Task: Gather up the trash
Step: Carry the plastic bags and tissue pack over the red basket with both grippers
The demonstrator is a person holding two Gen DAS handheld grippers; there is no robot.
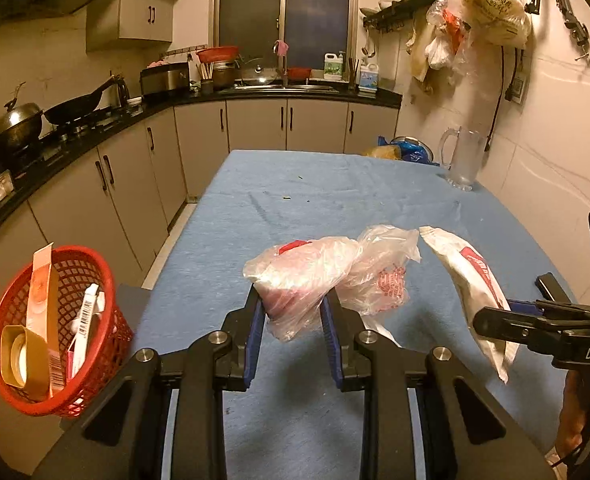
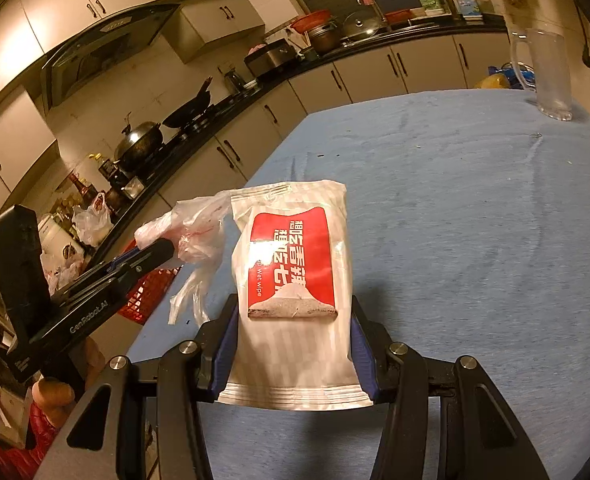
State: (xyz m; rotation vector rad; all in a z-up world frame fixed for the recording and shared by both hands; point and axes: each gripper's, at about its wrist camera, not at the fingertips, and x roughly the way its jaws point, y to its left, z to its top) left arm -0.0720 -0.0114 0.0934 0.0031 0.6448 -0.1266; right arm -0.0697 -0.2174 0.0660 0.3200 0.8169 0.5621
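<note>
My left gripper (image 1: 293,306) is shut on a crumpled clear plastic bag (image 1: 299,276) with red print, held above the blue tablecloth (image 1: 295,200). A second crumpled plastic bag (image 1: 383,276) hangs beside it on the right. My right gripper (image 2: 295,320) is shut on a white wet-wipe packet (image 2: 293,280) with a red label, held above the table; the packet also shows in the left wrist view (image 1: 471,284). A red mesh basket (image 1: 55,332) with cardboard and paper trash sits at the table's left, off its edge.
A clear glass jug (image 1: 463,158) stands at the table's far right corner. Blue and yellow bags (image 1: 403,152) lie behind the far edge. A kitchen counter (image 1: 75,128) with wok and pots runs along the left. Plastic bags hang on the right wall (image 1: 555,100).
</note>
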